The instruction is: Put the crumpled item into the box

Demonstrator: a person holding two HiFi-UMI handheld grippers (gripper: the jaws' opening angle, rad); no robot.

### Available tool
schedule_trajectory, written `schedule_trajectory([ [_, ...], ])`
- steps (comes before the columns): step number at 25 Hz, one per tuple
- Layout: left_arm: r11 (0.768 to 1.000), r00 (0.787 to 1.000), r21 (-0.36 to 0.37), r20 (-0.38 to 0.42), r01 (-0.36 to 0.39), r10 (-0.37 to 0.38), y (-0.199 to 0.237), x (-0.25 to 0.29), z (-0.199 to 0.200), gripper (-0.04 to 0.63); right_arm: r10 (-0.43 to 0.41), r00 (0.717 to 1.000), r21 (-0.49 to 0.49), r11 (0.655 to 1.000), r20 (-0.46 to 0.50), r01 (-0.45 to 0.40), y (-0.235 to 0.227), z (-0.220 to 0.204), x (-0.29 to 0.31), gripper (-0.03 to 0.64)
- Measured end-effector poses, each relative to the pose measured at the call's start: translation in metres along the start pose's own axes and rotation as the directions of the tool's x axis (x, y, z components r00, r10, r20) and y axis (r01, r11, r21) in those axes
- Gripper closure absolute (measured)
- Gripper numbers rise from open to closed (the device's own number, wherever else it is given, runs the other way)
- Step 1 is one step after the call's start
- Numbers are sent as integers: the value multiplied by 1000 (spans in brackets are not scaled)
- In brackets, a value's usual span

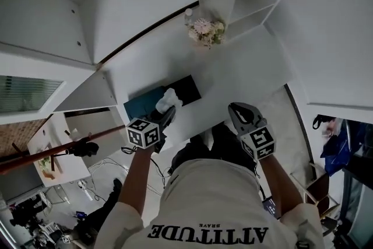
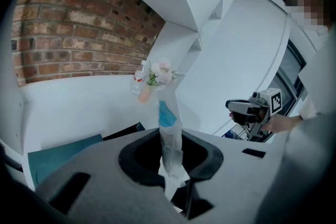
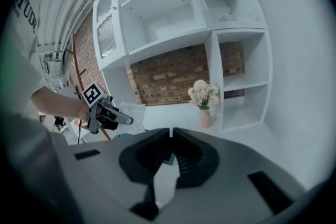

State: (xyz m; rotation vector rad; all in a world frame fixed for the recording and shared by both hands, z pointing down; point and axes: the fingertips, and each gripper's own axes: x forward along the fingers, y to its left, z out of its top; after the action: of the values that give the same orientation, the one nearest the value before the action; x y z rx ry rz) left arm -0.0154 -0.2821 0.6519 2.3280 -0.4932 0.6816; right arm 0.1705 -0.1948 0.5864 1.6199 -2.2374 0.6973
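One white table (image 1: 245, 76) sits by a brick wall (image 2: 68, 23) and white shelves (image 1: 256, 3). It holds one box (image 1: 141, 105) and one flower vase (image 1: 205, 32) far behind the box. The left gripper (image 1: 165, 114) pinches the one crumpled item (image 1: 169, 100) over the box; the right gripper (image 1: 238, 109), beside the box, is closed on nothing

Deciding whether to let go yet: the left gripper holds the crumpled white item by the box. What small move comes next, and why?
Probably lower the left gripper a little toward the box before opening. Its jaws pinch the crumpled item, held above the counter, and the head view doesn't settle whether it hangs over the box's opening.
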Motion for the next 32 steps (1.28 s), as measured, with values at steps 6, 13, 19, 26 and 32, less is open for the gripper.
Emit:
schedule_trajectory([
  [6,998,992,-33,-122,-50,45,24,51,-16,522,68,997,1,998,-27,-68,-21,-3,16,580],
  [13,988,951,-100,-299,-117,83,60,101,-41,521,114,992,17,993,-50,-113,-43,-9,32,580],
  [19,974,906,-165,-417,-152,71,74,121,-63,522,133,989,24,991,-67,-131,-61,-14,39,580],
  [26,925,868,-344,-495,-160,-33,82,142,-86,520,134,988,27,991,-79,-132,-78,-12,45,580],
  [32,901,835,-339,-548,-270,44,96,149,-85,520,161,984,34,987,-76,-159,-83,-6,50,580],
])
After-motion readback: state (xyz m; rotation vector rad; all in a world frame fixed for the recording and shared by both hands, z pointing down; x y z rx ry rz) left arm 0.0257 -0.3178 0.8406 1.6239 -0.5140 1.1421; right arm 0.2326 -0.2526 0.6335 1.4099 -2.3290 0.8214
